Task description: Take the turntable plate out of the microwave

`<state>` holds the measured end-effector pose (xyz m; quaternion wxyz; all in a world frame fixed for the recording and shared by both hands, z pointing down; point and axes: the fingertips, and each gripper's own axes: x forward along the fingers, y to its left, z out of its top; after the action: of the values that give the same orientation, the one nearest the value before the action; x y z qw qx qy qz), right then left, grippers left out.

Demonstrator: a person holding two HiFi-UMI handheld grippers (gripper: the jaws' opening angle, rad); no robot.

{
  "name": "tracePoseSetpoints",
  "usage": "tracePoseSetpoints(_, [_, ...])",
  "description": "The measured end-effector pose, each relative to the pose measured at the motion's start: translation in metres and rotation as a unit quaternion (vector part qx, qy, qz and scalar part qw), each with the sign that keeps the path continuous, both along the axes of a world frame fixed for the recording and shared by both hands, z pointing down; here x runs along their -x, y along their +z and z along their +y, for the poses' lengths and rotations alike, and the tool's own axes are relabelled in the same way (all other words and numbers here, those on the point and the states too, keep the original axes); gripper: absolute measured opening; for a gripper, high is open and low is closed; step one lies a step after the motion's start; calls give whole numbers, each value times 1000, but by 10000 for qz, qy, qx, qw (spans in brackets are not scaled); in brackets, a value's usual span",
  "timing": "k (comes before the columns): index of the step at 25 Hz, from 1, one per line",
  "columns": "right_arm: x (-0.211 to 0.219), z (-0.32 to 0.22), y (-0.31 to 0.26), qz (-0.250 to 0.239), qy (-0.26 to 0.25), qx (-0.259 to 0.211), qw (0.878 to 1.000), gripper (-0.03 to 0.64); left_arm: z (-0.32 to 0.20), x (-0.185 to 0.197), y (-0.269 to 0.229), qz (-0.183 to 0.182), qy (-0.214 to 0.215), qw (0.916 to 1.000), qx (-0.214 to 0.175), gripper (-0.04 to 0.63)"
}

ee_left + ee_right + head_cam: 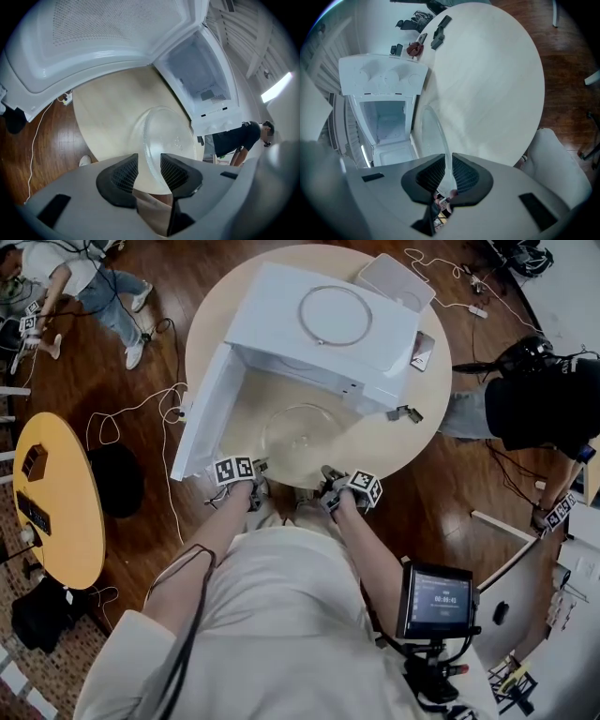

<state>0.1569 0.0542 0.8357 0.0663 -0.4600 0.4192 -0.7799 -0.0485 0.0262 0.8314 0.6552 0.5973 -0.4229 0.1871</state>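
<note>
Nearest, the right tool (451, 165) is clamped narrow on the near rim of the glass turntable plate (302, 432), its ribbed pads pressing the thin edge from both sides. The left tool (150, 161) stands wide: the same rim runs between its pads (123, 172), but there is a clear gap on each side and they do not press it. The two tools sit side by side at the plate's near edge.

The plate is outside the microwave (323, 329), over the round pale worktop (417, 442) just in front of the open cavity; whether it rests on the worktop I cannot tell. The microwave door (204, 418) hangs swung out to the left of the plate.

Farther off, a thin ring (336, 315) lies on top of the microwave, and a white tray (396, 279) sits behind it on the worktop's far edge.
</note>
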Motion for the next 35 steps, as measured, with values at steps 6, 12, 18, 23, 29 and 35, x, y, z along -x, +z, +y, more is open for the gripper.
tracePoseSetpoints(6, [0,2,6,75,12,73,9999,38,-1,-4,-5,-83,296,9995,-120,138])
tracePoseSetpoints(12, [0,5,13,190,-40,193,9996,38,1,-3,-4,-114,334,9993,-113,137])
tracePoseSetpoints(18, [3,6,17,229,-31,251,9994,38,-2,1,-6,-88,276,9994,-174,138])
tracePoseSetpoints(23, [2,6,21,309,-32,319,9990,41,-2,5,-5,-82,237,9996,-138,137])
tracePoseSetpoints(29, [0,5,26,406,-59,412,9983,44,-3,4,-1,-53,238,9996,-112,137])
tracePoseSetpoints(35, [-2,3,29,505,-97,500,9974,46,-3,0,1,-10,254,9997,-68,137])
